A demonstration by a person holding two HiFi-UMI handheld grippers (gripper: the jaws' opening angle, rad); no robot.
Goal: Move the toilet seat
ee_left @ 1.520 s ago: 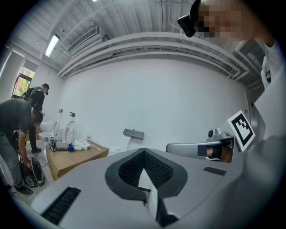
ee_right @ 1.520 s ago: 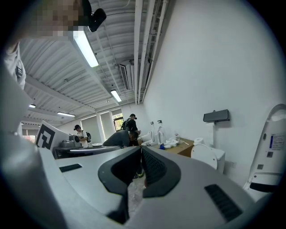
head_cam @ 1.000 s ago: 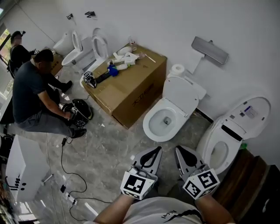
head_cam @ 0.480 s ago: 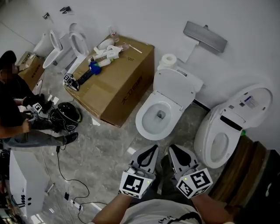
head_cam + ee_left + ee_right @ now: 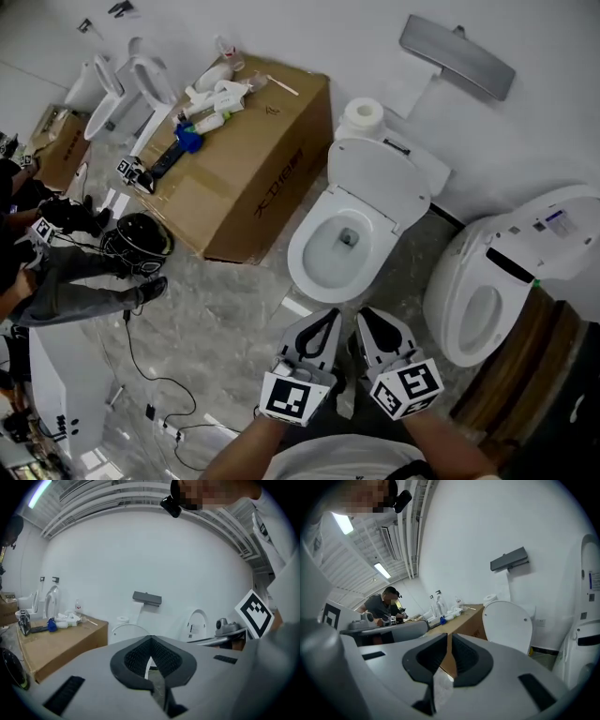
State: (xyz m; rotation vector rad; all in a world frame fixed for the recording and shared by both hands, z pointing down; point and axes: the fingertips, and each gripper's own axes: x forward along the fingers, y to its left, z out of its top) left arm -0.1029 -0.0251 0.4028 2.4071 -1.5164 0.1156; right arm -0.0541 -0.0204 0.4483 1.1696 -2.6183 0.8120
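Grey jaws of left gripper (image 5: 323, 320) and right gripper (image 5: 367, 319) are both pressed together, empty, just before the toilet bowl (image 5: 330, 272). Toilet seat (image 5: 377, 184) stands raised behind bowl, tilted toward wall, long axis pointing away from grippers. Cardboard box (image 5: 251, 150) sits left of bowl; print unreadable.

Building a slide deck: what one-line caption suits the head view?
Shut, empty left gripper and right gripper held before a lid-up toilet beside a cardboard box.

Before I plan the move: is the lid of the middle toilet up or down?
Up: the lid leans back toward the wall, and the bowl below is uncovered.
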